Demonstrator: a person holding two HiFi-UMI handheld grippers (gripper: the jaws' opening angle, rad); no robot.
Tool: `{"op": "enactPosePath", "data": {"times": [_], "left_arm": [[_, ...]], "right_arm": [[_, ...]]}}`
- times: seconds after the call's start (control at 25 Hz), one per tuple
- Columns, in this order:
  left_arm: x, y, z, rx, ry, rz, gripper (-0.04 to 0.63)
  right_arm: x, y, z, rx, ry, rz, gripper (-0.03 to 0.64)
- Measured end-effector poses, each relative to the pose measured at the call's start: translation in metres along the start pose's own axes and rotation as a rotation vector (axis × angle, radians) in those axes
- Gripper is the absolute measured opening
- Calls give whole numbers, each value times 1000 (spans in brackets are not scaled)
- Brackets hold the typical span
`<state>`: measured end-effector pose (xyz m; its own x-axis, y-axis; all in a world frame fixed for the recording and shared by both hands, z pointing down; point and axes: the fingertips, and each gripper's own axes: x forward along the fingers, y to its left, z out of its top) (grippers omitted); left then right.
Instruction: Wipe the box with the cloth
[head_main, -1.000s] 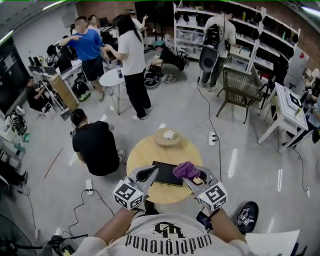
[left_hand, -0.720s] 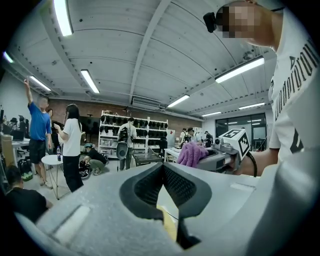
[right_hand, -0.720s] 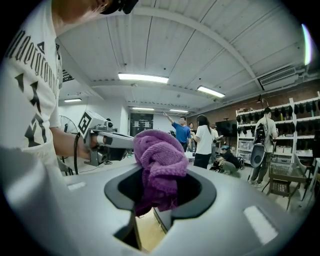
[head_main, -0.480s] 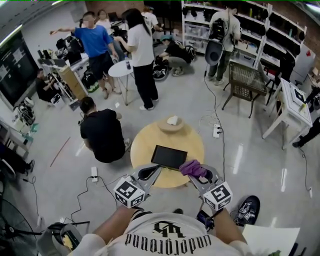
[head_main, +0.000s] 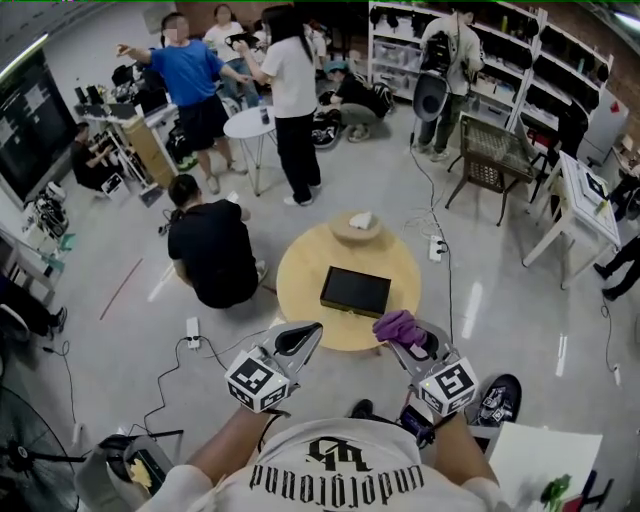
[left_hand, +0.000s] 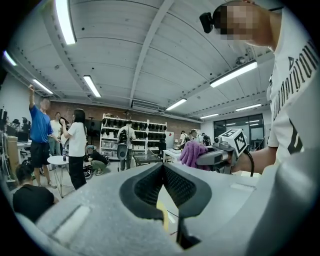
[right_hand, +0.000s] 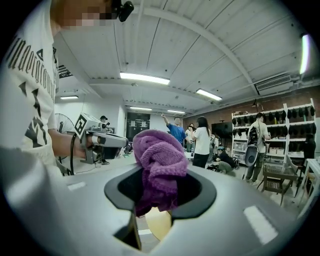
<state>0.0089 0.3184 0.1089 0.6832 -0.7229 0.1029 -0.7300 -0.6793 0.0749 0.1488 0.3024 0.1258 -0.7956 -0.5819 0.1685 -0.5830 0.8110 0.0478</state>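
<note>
Busy workshop floor all round, with people standing at the back and one person in black (head_main: 212, 255) crouched just left of the round wooden surface (head_main: 305, 270). I see the box (head_main: 355, 290), flat and black, lying near the middle of that surface. A shallow wooden dish (head_main: 345, 235) with something white in it sits on the far side.

Neither pair of tongs touches the box; both hang at the near edge of the surface, on my side. The left tongs (head_main: 305, 335) are closed on nothing: in the left gripper view the two dark pads (left_hand: 147, 187) meet at the tip, with only the yellow surface showing below them.

The right tongs (right_hand: 161, 192) are clamped on the cloth (head_main: 400, 326), a purple wad that bulges up above them in the right gripper view and covers their tips in the head view. The cloth is clear of the box, nearest its right front corner.
</note>
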Motion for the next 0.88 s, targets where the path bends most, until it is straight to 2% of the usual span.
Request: {"op": "enactPosePath", "data": {"times": [0.48,0.88], "left_arm": [[-132,-10,-22,8,-10,-14,5],[-178,-21,-18,14,-38,-38,5]], "right_arm": [[-9,131,-1,36,-8,-36,143],[-16,188,13,27,-29,-58,141]]}}
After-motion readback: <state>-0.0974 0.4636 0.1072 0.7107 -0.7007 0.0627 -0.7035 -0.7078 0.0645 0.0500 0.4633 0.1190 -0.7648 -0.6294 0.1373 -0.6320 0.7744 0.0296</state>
